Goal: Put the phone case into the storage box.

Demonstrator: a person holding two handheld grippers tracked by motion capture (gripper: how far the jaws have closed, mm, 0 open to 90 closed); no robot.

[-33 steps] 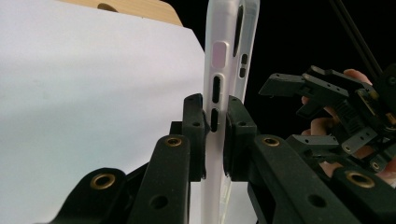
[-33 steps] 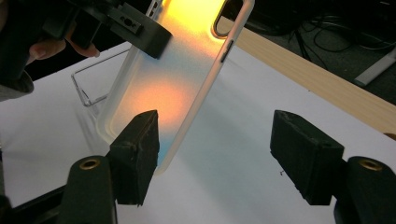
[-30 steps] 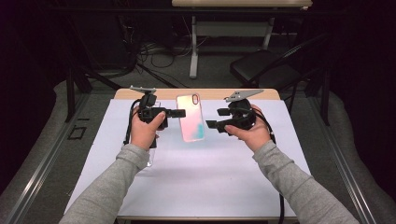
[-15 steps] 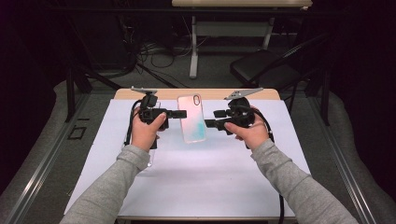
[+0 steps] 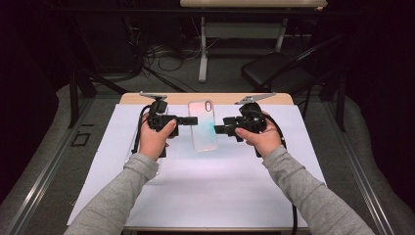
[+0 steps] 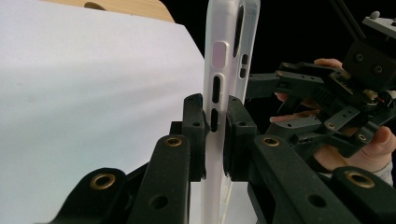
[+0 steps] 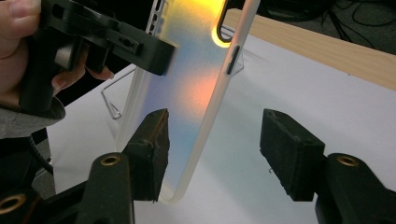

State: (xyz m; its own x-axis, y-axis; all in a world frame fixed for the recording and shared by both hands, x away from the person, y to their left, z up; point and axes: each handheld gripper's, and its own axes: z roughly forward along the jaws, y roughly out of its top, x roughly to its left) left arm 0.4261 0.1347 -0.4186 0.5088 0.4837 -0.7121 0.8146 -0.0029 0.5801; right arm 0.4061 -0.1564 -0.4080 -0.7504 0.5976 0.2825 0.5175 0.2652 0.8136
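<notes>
A translucent iridescent phone case (image 5: 203, 125) is held above the white sheet, camera cutout at its far end. My left gripper (image 5: 193, 120) is shut on the case's left long edge. In the left gripper view its jaws (image 6: 215, 126) pinch the edge of the case (image 6: 219, 70) by the button slots. My right gripper (image 5: 219, 129) points at the case's right edge and is open. In the right gripper view the gripper (image 7: 215, 149) has its pads wide apart, and the lower edge of the case (image 7: 191, 84) reaches between them without touching either pad.
A white sheet (image 5: 195, 186) covers most of the wooden table (image 5: 176, 98). A clear plastic stand (image 7: 112, 107) sits on the sheet under my left hand. Beyond the table are a black chair (image 5: 274, 73), cables and a desk leg on the floor.
Both hands have drifted slightly away from me. The right gripper has closed in on the case's right edge, while the left keeps its hold.
</notes>
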